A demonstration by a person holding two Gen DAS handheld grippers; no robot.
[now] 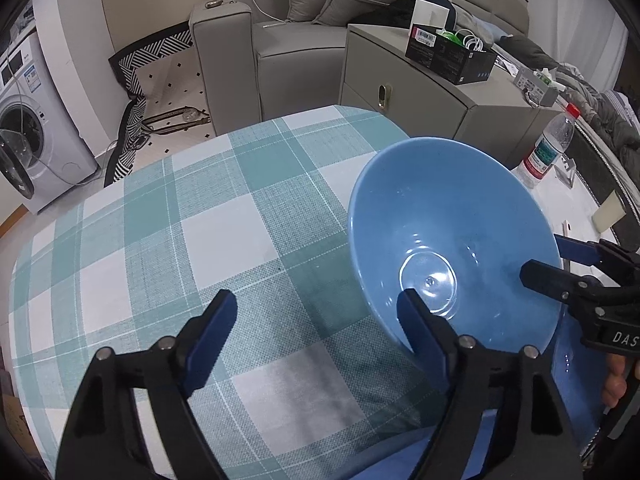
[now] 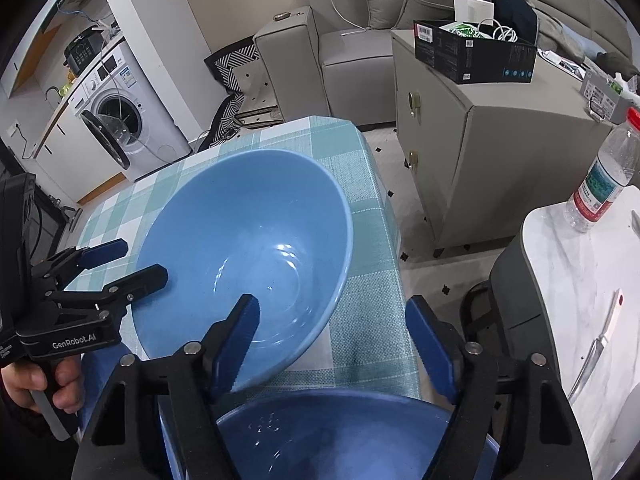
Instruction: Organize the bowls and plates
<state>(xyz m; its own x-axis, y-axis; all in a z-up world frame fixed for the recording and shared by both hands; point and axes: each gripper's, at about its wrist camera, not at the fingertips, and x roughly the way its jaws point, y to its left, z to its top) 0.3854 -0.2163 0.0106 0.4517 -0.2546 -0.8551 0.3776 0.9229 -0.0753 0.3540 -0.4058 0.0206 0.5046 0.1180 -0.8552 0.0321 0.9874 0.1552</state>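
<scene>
A large blue bowl (image 1: 452,236) (image 2: 244,240) sits tilted on the checked tablecloth (image 1: 192,232). Its near edge lies over a second blue bowl (image 2: 340,436) close below the cameras. My left gripper (image 1: 318,316) straddles the bowl's left rim, with one finger (image 1: 420,328) inside the bowl and the other well clear over the cloth; its pads do not press. My right gripper (image 2: 332,332) straddles the opposite rim the same way, with one finger (image 2: 236,332) inside and the other apart outside. Each gripper also shows in the other's view, held by a hand (image 2: 24,384).
A water bottle (image 2: 604,176) and a knife (image 2: 600,344) are on a white marble table at the right. A grey cabinet (image 1: 412,92) with a black box on it stands beyond the table. A grey sofa (image 1: 256,52) and a washing machine (image 1: 36,132) are farther off.
</scene>
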